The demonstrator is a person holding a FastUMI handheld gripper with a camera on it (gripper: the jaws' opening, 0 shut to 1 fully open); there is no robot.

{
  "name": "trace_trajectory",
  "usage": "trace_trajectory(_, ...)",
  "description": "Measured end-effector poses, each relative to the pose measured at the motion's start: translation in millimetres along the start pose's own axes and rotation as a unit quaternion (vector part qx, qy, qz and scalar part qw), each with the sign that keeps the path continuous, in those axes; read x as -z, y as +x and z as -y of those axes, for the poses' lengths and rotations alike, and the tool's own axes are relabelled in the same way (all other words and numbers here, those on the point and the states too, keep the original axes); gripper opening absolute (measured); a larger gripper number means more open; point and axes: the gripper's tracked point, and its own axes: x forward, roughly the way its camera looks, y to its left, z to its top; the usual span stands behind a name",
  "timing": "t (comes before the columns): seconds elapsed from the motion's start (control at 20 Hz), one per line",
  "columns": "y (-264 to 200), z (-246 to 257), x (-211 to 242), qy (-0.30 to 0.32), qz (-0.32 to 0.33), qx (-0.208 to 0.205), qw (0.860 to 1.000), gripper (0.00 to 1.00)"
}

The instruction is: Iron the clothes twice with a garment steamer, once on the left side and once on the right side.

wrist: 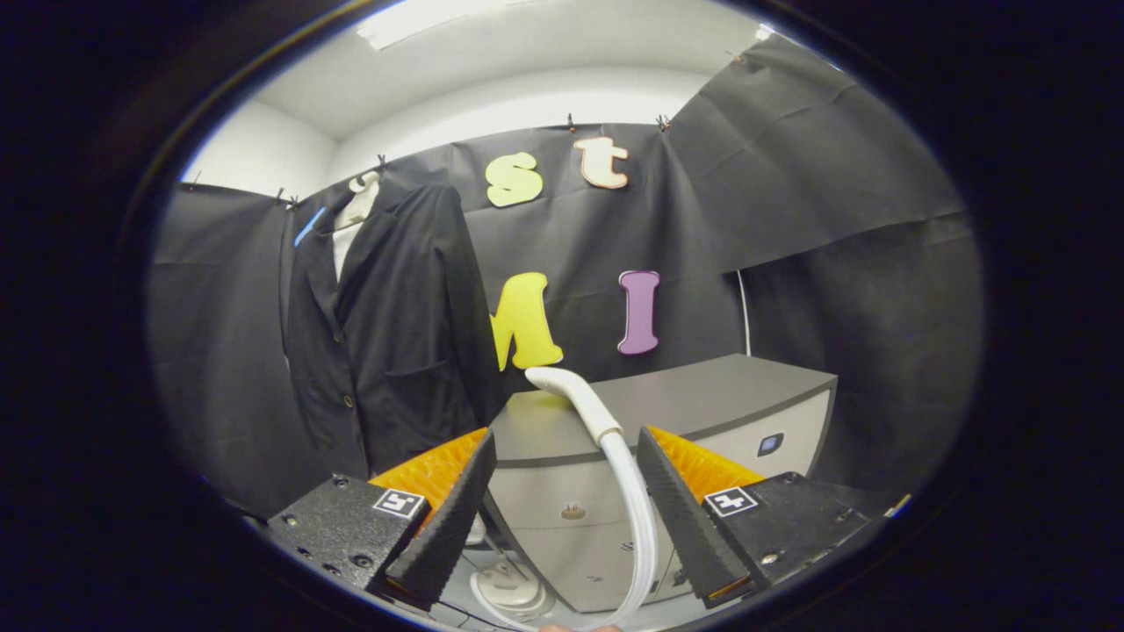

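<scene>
A black jacket (391, 325) hangs on a hanger over a white shirt, against the booth wall beyond my left finger. The white steamer head (575, 399) rests on the front edge of a grey cabinet (702, 395), just ahead of my fingers. Its white hose (637, 518) curves down between the fingers, nearer the right one, toward a white base unit (509, 588) on the floor. My gripper (566, 448) is open, with the hose and steamer handle in the gap and neither finger touching them.
The grey cabinet has a drawer front with a small knob (572, 510) and a small dark panel (770, 443) on its right side. A thin white cable (745, 312) runs up the wall behind it.
</scene>
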Motion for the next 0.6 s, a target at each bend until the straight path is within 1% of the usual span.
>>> trace_trajectory(0.35, 9, -4, -6, 0.000, 0.001, 0.000, 1.000, 1.00)
trace_trajectory(0.6, 24, -3, -15, 0.006, -0.021, 0.000, 1.000, 1.00)
